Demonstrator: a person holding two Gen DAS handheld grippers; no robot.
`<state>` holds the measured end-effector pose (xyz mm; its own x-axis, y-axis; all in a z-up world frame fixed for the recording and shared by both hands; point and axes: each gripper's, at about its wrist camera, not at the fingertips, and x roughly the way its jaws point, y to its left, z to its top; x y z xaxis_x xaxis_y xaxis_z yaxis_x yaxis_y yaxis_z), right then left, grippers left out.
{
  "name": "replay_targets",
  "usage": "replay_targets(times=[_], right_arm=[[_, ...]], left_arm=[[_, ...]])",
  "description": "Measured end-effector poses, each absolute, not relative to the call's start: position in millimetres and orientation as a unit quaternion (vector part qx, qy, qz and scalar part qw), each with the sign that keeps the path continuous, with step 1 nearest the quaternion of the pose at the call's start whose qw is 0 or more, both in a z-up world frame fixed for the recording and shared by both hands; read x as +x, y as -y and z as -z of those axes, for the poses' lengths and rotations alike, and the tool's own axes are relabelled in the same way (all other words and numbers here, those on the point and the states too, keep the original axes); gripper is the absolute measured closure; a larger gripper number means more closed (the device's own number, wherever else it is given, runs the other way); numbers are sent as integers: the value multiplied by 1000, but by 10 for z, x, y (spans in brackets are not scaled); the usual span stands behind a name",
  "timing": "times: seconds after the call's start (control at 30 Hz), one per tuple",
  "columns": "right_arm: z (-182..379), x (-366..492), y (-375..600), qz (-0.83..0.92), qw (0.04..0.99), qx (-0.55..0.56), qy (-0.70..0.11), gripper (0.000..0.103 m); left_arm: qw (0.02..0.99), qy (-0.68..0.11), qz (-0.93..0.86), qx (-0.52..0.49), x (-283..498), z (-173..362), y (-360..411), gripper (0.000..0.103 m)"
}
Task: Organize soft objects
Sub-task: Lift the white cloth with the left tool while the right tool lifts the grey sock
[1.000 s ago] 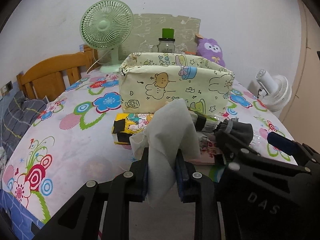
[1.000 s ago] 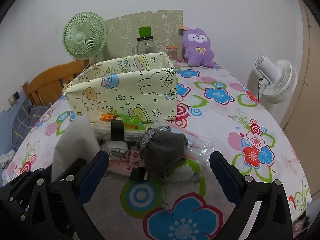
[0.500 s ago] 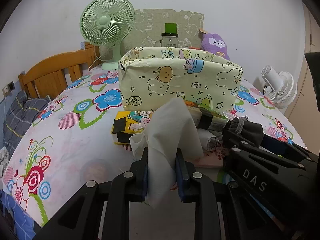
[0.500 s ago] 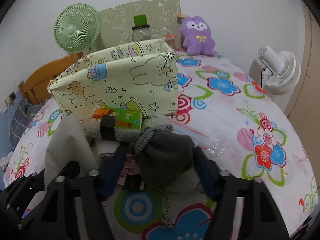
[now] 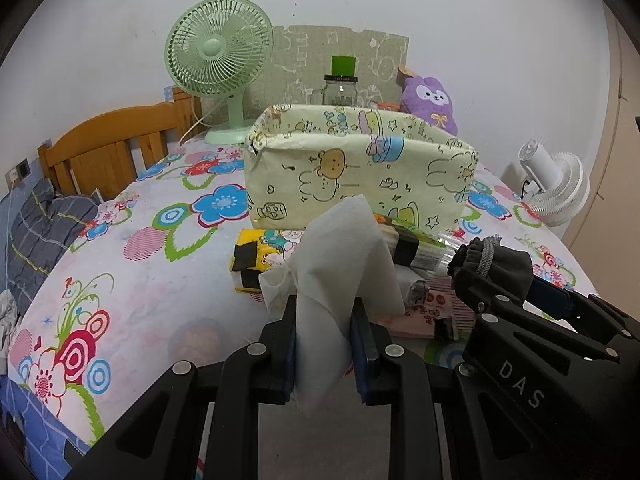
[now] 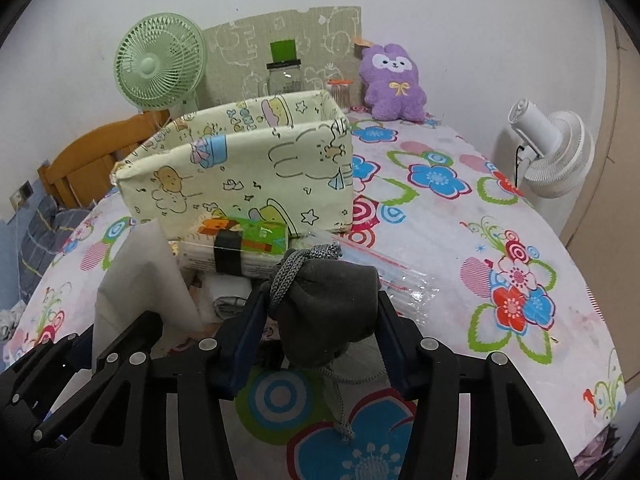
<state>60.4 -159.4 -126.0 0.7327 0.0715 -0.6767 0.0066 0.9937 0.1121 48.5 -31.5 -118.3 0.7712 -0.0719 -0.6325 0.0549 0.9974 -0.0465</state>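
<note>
My left gripper (image 5: pixel 324 322) is shut on a white cloth (image 5: pixel 340 256) and holds it upright above the table. My right gripper (image 6: pixel 320 300) is shut on a grey drawstring pouch (image 6: pixel 328 304), lifted off the table; it also shows in the left wrist view (image 5: pixel 492 268). A pale yellow fabric storage box (image 5: pixel 360 168) with cartoon prints stands open just beyond both grippers, also in the right wrist view (image 6: pixel 240 172). Tissue packs (image 5: pixel 260 256) and a green-labelled pack (image 6: pixel 240 244) lie in front of the box.
A floral tablecloth (image 6: pixel 480 240) covers the table. At the back stand a green fan (image 5: pixel 216 52), a glass jar (image 5: pixel 340 88) and a purple plush toy (image 6: pixel 392 76). A white fan (image 6: pixel 552 152) is at the right edge. A wooden bed frame (image 5: pixel 108 140) is to the left.
My right gripper has closed on the grey pouch and lifted it off the table. The left gripper has kept hold of the white cloth and moved slightly nearer the box.
</note>
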Motion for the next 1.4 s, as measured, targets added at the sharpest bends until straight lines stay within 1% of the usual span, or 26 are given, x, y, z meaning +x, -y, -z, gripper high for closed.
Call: replay_targets(times=[0.87, 1.4], right_arm=[[541, 306, 1600, -30, 950, 53, -306, 47], [183, 311, 1644, -35, 958, 57, -278, 47]], left_arm=[[954, -299, 31, -14, 287, 531, 280, 82], [959, -281, 39, -4, 356, 180, 323, 82]])
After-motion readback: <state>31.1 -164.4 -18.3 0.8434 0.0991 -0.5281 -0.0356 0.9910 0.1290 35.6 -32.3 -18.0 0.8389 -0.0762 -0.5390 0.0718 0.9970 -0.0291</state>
